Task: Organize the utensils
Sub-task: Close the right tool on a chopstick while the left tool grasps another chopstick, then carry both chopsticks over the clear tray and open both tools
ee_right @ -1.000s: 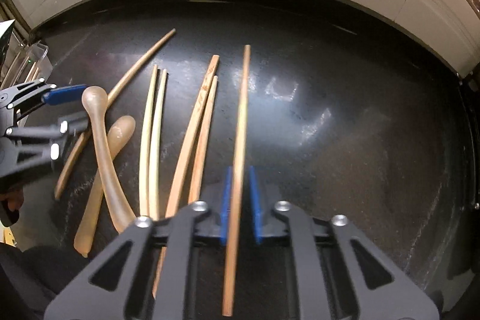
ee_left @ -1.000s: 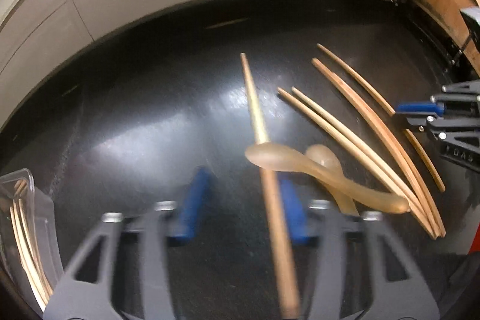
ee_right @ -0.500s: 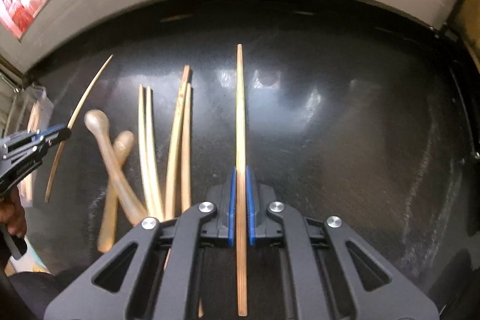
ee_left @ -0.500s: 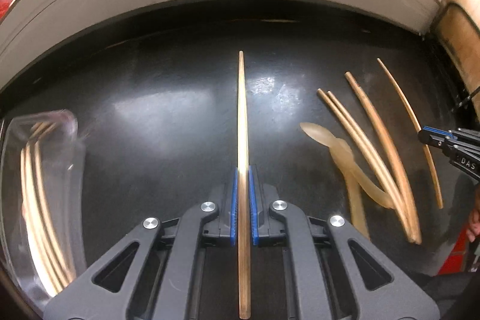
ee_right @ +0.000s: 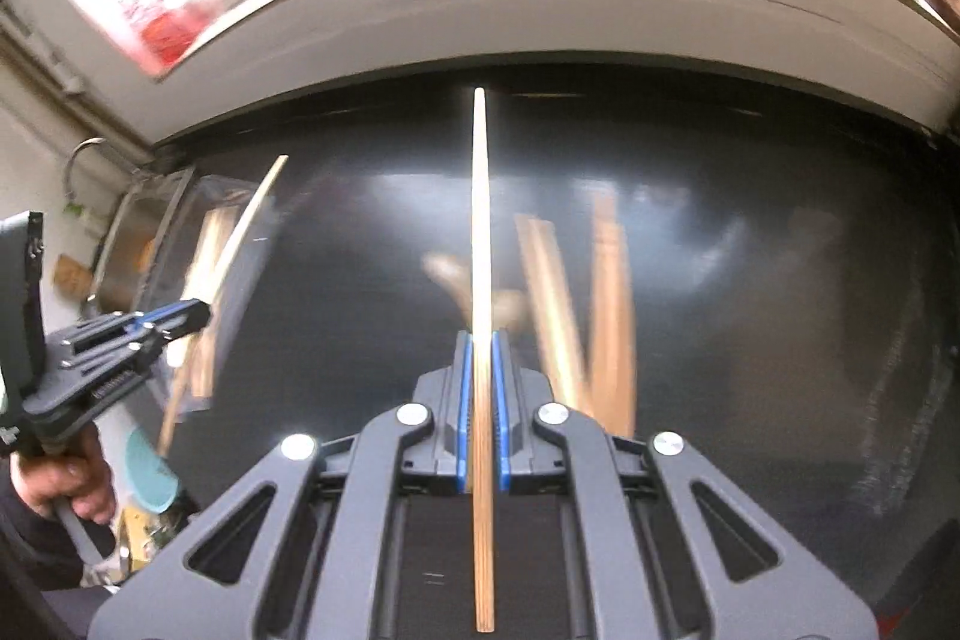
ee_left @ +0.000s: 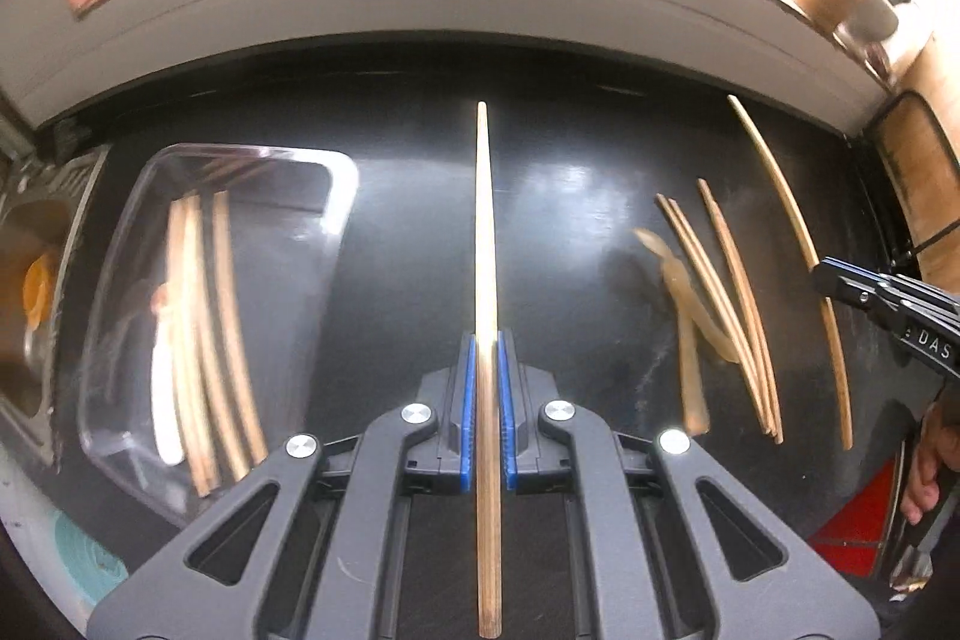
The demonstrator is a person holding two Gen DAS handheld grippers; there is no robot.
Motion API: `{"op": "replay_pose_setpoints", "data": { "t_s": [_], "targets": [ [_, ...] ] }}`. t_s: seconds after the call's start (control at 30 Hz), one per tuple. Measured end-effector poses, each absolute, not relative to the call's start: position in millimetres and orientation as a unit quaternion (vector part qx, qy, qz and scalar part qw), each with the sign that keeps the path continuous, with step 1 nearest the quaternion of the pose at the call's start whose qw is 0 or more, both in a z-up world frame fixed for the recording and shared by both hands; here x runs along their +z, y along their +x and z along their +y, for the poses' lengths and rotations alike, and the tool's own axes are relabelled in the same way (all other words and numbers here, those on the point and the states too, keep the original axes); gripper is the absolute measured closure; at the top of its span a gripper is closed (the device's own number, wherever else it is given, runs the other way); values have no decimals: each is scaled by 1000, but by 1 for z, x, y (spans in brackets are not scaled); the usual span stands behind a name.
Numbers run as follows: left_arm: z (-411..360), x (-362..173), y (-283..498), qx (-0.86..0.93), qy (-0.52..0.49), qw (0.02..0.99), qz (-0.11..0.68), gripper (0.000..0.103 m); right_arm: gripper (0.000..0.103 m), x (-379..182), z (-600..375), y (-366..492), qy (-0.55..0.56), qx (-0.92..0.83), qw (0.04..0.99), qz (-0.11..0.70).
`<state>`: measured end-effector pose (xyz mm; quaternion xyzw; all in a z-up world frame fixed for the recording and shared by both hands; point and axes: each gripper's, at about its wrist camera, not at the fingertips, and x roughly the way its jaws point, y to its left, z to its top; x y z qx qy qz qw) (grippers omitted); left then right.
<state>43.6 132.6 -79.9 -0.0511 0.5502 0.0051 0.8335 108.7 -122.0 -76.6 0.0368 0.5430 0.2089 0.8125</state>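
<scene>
Black counter blurs; each claw pinches one chopstick.

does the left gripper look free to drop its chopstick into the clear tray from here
Probably yes. The left gripper is shut on a chopstick, and the clear tray lies open-topped just to its left on the black counter, holding only a few chopsticks, with nothing in between.

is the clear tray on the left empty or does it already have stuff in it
Not empty. The clear tray already holds several wooden chopsticks lying side by side along its length.
</scene>
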Motion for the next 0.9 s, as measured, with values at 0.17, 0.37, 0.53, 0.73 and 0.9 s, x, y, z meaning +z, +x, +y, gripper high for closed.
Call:
{"op": "replay_pose_setpoints", "data": {
  "t_s": [0.17,0.37,0.53,0.73,0.9],
  "targets": [
    [189,-66,20,37,-70,834,546,96,95,-58,-40,102,35,270,799,536],
    [255,-51,0,72,-88,836,537,96,95,-48,54,93,40,327,774,540],
    [301,-53,-11,89,-101,831,539,96,95,-46,119,82,41,352,757,550],
    [333,-63,-16,88,-135,823,544,96,95,-59,153,82,50,344,744,570],
    [348,-82,-11,83,-174,815,546,96,95,-74,175,87,59,333,735,588]
  ]
}}
